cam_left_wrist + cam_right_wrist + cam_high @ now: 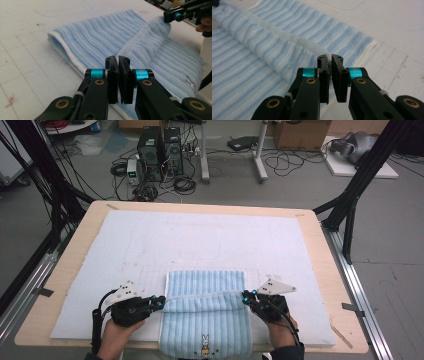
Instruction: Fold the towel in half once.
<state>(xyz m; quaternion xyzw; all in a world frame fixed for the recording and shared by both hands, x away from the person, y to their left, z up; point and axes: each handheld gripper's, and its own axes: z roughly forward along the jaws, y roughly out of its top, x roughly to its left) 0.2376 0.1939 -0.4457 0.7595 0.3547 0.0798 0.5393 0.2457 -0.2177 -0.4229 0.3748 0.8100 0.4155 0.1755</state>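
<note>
Towel [206, 320] lies lengthwise toward the person, its raised fold crossing sideways.

One striped blue towel [206, 312] stretches between the two tools, the left tool [161, 302] and the right tool [246, 296]. One white mat [200, 240] lies under them on one worktop [75, 250]. Two computer towers [160, 147] stand beyond them on the floor.

floor [300, 190]: grey, cables | computer towers [160, 152] | cardboard box [300, 134]
</note>
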